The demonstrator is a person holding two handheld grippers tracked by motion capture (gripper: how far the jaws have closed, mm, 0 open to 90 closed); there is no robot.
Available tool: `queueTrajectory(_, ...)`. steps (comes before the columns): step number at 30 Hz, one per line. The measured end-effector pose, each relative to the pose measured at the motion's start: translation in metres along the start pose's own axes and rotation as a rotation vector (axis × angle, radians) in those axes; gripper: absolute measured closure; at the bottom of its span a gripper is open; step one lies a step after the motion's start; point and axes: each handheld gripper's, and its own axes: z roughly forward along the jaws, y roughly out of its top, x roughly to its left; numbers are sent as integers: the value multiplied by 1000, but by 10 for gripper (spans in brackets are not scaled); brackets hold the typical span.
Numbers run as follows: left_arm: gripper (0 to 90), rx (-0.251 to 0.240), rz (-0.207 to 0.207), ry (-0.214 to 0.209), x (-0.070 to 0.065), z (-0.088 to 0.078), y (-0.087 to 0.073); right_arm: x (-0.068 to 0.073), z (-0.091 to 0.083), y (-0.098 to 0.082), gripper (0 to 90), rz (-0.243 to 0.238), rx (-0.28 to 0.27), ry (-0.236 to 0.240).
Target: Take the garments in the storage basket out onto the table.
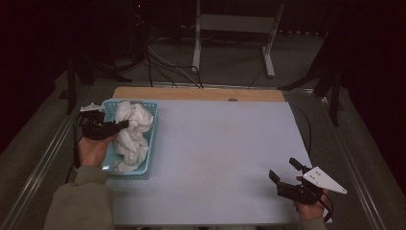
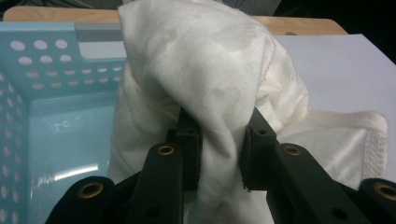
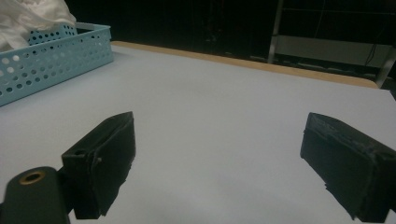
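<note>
A light blue perforated basket (image 1: 150, 143) sits at the table's left and holds crumpled white cloth (image 1: 131, 136). My left gripper (image 1: 125, 124) reaches into it from the left, shut on a fold of that cloth. In the left gripper view the jaws pinch the white cloth (image 2: 219, 84) between them at the left gripper (image 2: 221, 140), the bundle lifted above the basket (image 2: 46, 93) floor. My right gripper (image 1: 282, 170) rests at the table's front right, open, nothing between its jaws. The right gripper (image 3: 219, 163) hovers over bare grey mat, with the basket (image 3: 51, 60) far left.
A grey mat (image 1: 215, 143) covers the table, with a wooden strip (image 1: 201, 93) along its far edge. Metal rails run down both sides. Cables and a white stand's legs (image 1: 230, 43) lie on the floor beyond the table.
</note>
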Motion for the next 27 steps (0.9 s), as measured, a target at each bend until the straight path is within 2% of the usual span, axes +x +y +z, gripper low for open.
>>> queueTrajectory(16,743,-57,36,-52,-15,-9,9,0,0,0,104,2,0,0)
queueTrajectory(27,744,-96,42,-101,-25,-14,17,0,0,0,104,2,-1,1)
